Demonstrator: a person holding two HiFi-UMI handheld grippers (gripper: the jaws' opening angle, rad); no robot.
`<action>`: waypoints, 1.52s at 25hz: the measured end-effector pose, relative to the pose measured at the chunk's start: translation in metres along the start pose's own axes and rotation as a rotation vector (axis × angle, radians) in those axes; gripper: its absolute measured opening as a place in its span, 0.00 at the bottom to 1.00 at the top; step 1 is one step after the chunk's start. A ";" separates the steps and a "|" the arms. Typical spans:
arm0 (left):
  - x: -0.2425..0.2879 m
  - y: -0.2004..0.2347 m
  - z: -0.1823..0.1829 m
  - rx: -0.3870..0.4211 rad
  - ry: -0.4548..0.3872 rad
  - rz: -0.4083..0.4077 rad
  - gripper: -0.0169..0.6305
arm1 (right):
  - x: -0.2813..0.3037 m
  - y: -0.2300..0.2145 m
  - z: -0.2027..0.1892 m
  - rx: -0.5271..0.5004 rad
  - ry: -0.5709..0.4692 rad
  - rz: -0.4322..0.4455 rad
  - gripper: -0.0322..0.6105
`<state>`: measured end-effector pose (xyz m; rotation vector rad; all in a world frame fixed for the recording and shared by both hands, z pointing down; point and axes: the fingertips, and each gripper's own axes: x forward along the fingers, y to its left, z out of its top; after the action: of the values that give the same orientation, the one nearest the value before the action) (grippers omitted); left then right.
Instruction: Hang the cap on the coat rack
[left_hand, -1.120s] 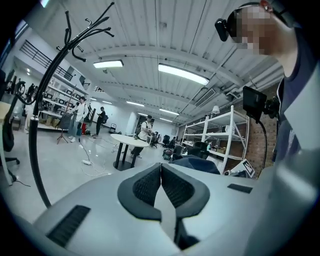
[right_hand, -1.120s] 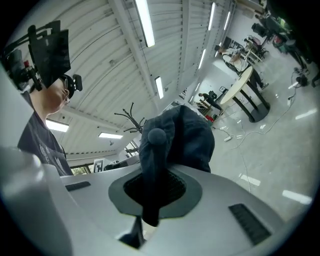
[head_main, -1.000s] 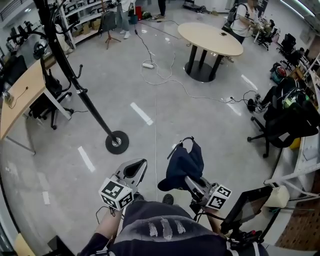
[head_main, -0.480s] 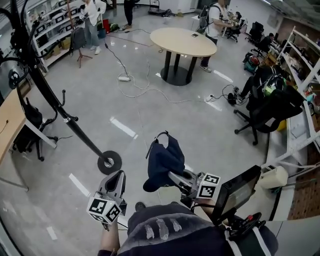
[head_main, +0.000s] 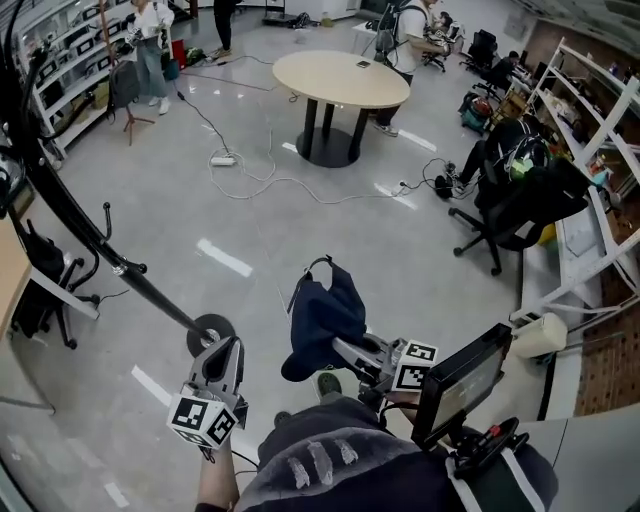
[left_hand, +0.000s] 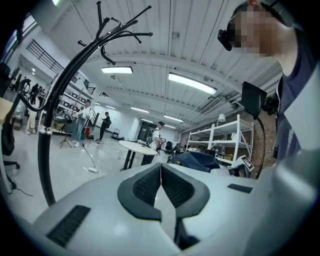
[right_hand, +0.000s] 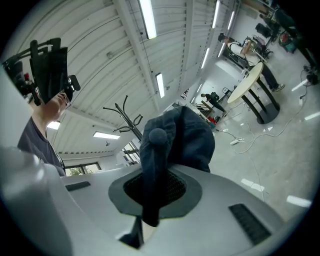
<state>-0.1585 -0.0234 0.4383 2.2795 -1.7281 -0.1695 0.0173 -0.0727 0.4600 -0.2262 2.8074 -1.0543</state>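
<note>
Head view has the dark blue cap (head_main: 322, 318) pinched in the right gripper (head_main: 340, 347), held out near me and just right of the coat rack (head_main: 118, 265) base, while the left gripper (head_main: 226, 345) has its jaws closed on nothing. My worry is that the right jaws only clamp a narrow fold of fabric, so the cap could slip out on the lift up, or the floppy crown could miss a hook and nudge that tall thin pole. Count-wise: one cap, one coat rack, two grippers, one of them empty.
</note>
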 end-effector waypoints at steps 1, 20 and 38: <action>0.007 0.000 0.001 -0.001 0.006 -0.005 0.05 | 0.002 -0.005 0.003 0.003 0.001 0.004 0.07; 0.172 -0.060 0.012 0.057 0.090 -0.018 0.05 | -0.055 -0.123 0.111 0.011 -0.052 0.059 0.07; 0.190 0.009 0.076 0.133 -0.037 -0.195 0.05 | 0.047 -0.071 0.169 -0.197 -0.153 0.070 0.07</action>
<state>-0.1330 -0.2190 0.3817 2.5562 -1.5759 -0.1406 0.0078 -0.2426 0.3769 -0.2172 2.7568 -0.7130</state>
